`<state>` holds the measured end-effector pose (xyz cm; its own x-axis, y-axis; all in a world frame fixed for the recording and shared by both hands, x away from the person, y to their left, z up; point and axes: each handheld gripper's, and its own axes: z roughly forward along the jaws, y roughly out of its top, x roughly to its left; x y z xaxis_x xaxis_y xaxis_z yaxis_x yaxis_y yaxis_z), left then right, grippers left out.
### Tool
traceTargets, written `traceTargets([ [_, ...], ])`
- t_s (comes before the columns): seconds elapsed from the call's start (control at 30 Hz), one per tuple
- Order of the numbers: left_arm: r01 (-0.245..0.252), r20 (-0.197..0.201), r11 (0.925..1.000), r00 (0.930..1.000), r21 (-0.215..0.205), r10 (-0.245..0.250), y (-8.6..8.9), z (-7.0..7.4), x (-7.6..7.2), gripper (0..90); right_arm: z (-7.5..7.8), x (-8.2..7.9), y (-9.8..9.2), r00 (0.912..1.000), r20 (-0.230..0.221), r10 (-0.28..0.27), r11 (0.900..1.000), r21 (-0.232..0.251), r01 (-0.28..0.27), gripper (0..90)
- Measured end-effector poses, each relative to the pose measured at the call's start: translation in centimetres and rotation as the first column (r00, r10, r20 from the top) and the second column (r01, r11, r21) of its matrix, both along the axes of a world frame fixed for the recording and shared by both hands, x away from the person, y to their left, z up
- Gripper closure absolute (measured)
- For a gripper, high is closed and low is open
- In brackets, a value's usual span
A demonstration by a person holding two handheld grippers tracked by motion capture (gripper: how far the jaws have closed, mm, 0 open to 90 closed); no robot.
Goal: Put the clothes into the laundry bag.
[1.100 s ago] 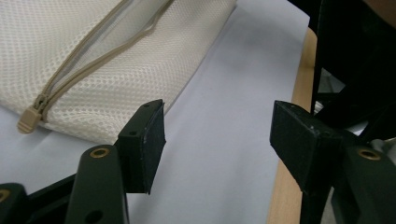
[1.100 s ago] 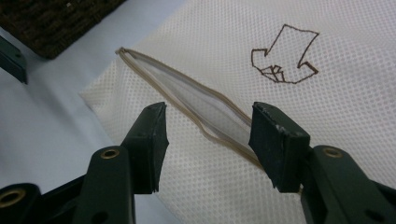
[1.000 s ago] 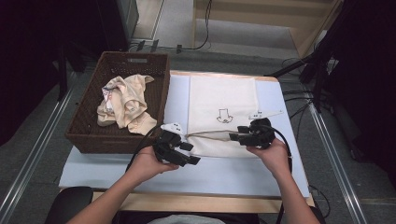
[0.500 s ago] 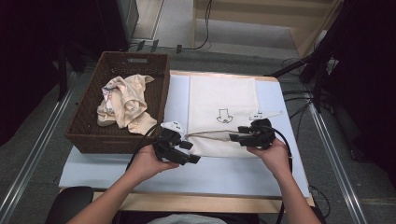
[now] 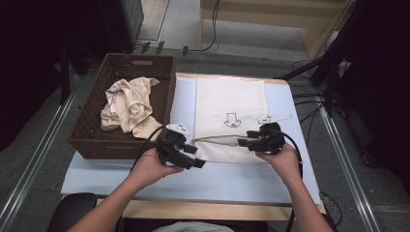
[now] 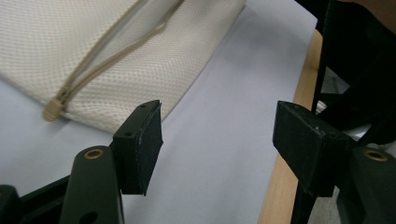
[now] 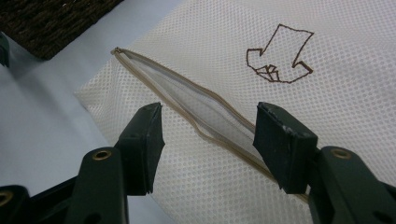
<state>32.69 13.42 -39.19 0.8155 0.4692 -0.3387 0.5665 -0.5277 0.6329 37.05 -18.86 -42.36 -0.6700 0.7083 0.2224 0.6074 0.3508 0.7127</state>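
A cream mesh laundry bag (image 5: 231, 104) with a brown drawn arrow (image 7: 279, 55) lies flat on the pale table sheet (image 5: 241, 179). Its zipper opening (image 7: 205, 114) gapes along the near edge. My right gripper (image 5: 245, 138) hovers over that opening. Its jaws have just been opening further, and the zipper seam (image 7: 224, 142) runs between them, apart from the pads (image 7: 154, 140). My left gripper (image 5: 197, 157) is beside the bag's near left corner. In the left gripper view the left gripper (image 6: 219, 126) stands open over bare sheet, with the zipper's end (image 6: 53, 109) to its left.
A dark wicker basket (image 5: 92, 140) holding crumpled peach clothes (image 5: 128, 108) stands at the left, touching the table sheet. The table's wooden front edge (image 5: 217, 210) runs below my forearms. Black cables (image 5: 309, 96) and stands are on the floor at the right.
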Motion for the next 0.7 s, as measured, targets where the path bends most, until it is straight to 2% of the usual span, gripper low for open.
traceTargets([
  [0.1,-0.008,0.006,0.9998,1.0,0.019,0.008,0.4,1.0,0.0,33.9,0.0,0.0,0.0,1.0,-0.002,0.002,1.0,0.002,-0.002,43.6],
  [0.2,-0.023,0.033,0.9995,0.9992,0.02,0.022,1.1,2.6,0.0,33.9,-0.1,0.0,0.0,1.0,-0.004,0.005,1.0,-0.004,-0.005,43.6],
  [0.43,-0.069,0.05,0.9974,0.9964,0.019,0.068,3.0,4.6,0.2,33.9,0.0,0.0,0.1,0.9999,0.0,0.011,1.0,-0.002,-0.011,43.6],
  [0.53,-0.077,0.071,0.9956,0.9948,0.053,0.073,3.7,5.5,0.1,33.9,0.0,0.0,0.1,1.0,0.0,0.01,1.0,-0.004,-0.01,43.5],
  [0.7,-0.098,0.066,0.9939,0.9933,0.052,0.094,4.7,6.3,0.2,33.7,0.0,0.1,0.3,0.9998,0.001,0.019,1.0,-0.008,-0.019,43.5],
])
